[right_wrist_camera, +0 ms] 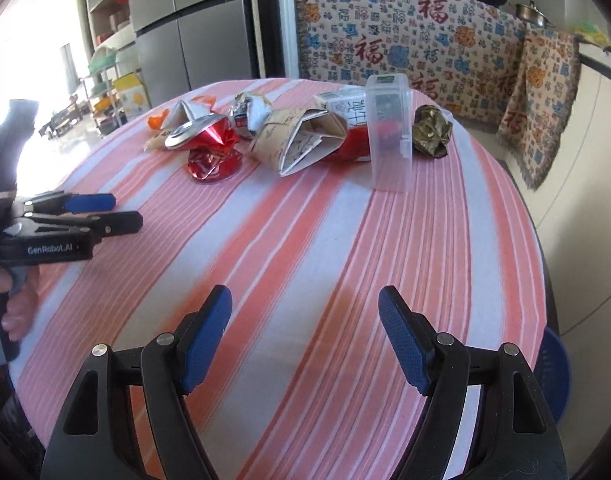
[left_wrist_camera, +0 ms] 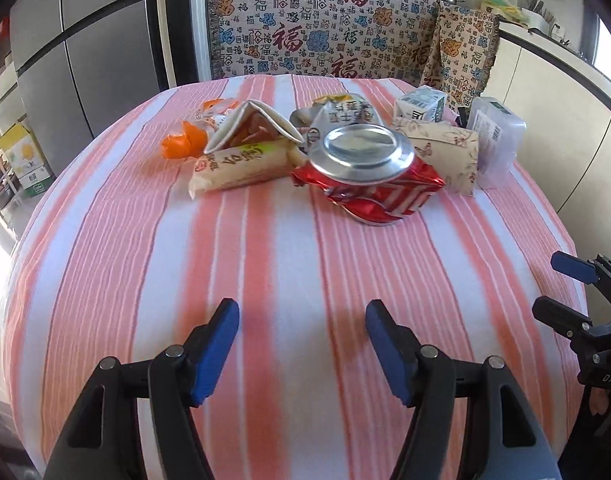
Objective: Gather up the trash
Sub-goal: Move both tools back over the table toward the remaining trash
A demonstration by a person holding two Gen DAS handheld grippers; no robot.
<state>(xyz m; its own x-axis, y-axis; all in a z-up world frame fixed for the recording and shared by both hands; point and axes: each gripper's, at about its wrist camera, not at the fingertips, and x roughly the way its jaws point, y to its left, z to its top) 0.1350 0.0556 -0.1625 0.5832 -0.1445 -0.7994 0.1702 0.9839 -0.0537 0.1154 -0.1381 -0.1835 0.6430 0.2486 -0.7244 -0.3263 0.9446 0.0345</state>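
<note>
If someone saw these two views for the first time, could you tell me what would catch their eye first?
Probably the crushed red can, its shiny silver end tilted up, at the near edge of a litter pile on the far half of the pink striped tablecloth. Next, the clear plastic box standing upright at the pile's right end. Both claws, left and right, are open over bare cloth.

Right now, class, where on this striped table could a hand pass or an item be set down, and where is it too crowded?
Free: the wide strip of tablecloth between the crushed red can and the open left gripper, and the patch between the clear plastic box and the open right gripper. Crowded: the far half, where wrappers and cartons touch or overlap.
</note>
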